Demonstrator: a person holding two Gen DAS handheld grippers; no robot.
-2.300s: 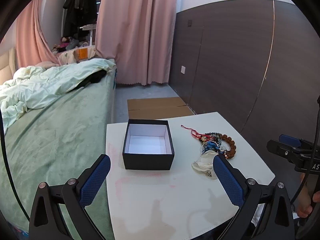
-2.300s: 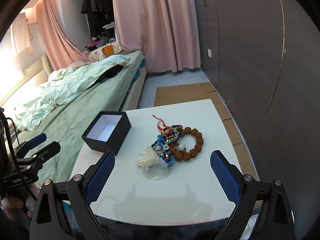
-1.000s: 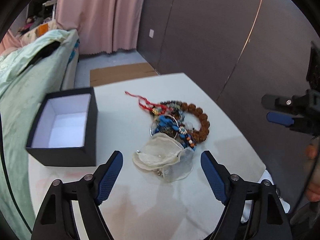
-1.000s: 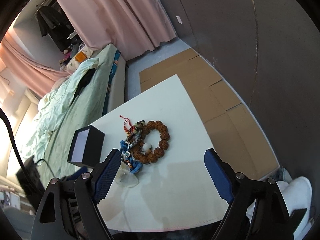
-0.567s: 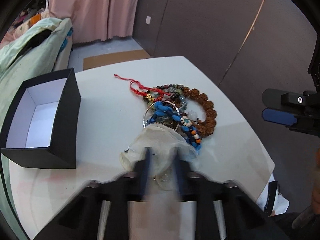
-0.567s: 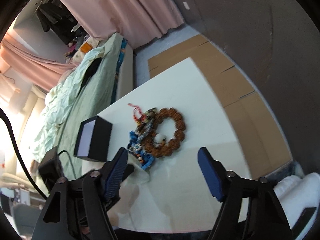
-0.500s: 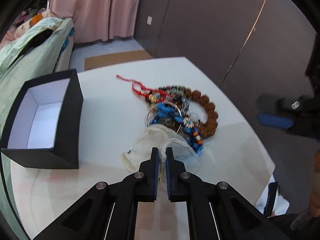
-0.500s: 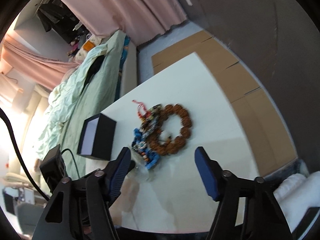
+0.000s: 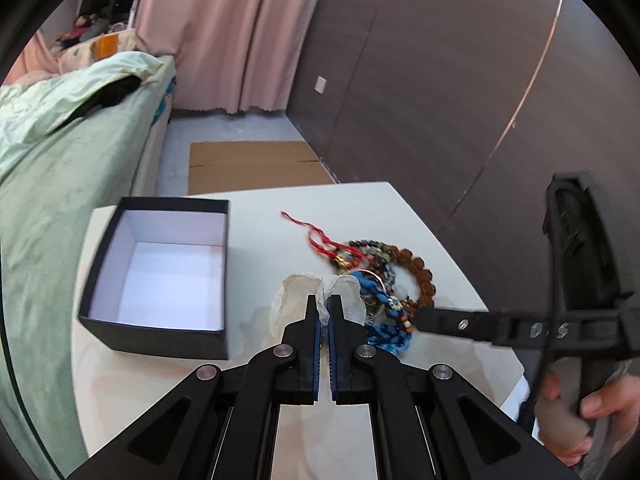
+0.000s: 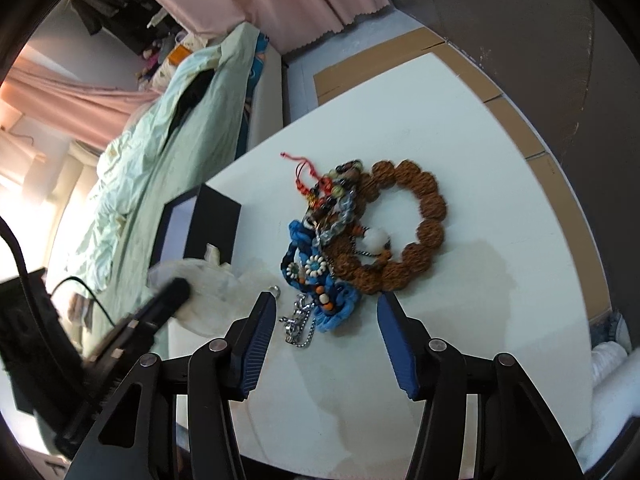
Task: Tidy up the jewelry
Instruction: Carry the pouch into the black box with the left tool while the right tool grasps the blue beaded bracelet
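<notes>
A pile of jewelry lies on the white table (image 9: 264,204): a brown bead bracelet (image 10: 424,216), a blue braided bracelet (image 10: 336,304), a red cord (image 9: 320,236) and a silver chain (image 10: 298,320). My left gripper (image 9: 324,306) is shut on a sheer cream pouch (image 9: 296,292), lifted beside the pile. An open black box (image 9: 160,276) with a white inside stands left of it. My right gripper (image 10: 326,304) is open, low over the blue bracelet and chain. The pouch also shows in the right wrist view (image 10: 208,284).
A bed with a pale green cover (image 9: 52,168) runs along the table's left side. Flat cardboard (image 9: 252,164) lies on the floor beyond the table. A dark panelled wall (image 9: 440,100) stands to the right. Pink curtains (image 9: 224,36) hang at the back.
My left gripper has shut on the cream pouch and lifted it toward the box side. My right gripper has come down closer over the jewelry pile and narrowed.
</notes>
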